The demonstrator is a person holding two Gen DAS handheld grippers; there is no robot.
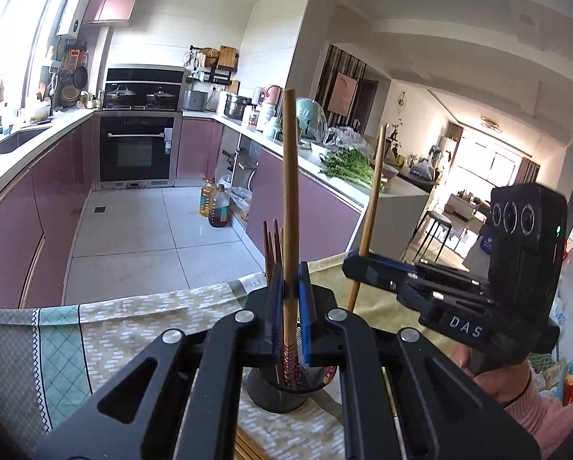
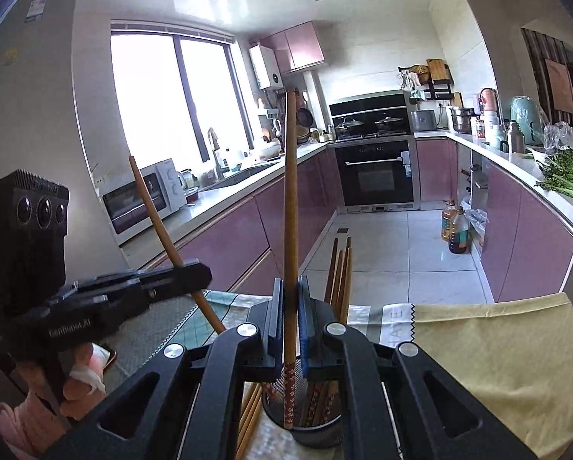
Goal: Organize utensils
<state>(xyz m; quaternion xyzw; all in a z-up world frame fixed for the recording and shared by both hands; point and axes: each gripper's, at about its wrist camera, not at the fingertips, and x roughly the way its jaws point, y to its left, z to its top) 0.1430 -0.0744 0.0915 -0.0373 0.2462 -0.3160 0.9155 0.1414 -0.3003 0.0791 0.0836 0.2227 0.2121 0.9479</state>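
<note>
In the left wrist view my left gripper [image 1: 290,287] is shut on a wooden chopstick [image 1: 289,176] that stands nearly upright, its patterned end hanging over a black mesh holder [image 1: 279,395]. Several chopsticks [image 1: 271,245] stand in that holder. To the right, my right gripper [image 1: 357,262] is shut on a second chopstick [image 1: 374,191]. In the right wrist view the right gripper [image 2: 291,299] pinches its upright chopstick [image 2: 290,191] above the holder [image 2: 317,435], where several chopsticks [image 2: 340,272] lean. The left gripper [image 2: 194,270] grips a tilted chopstick [image 2: 152,211]. Loose chopsticks [image 2: 248,410] lie beside the holder.
The holder stands on a patterned tablecloth [image 1: 133,329] with a yellow cloth [image 2: 497,345] to the right, near the table's far edge. Beyond lies a tiled kitchen floor with oil bottles [image 1: 213,207]. Purple cabinets line both sides, and greens [image 1: 347,165] lie on the right counter.
</note>
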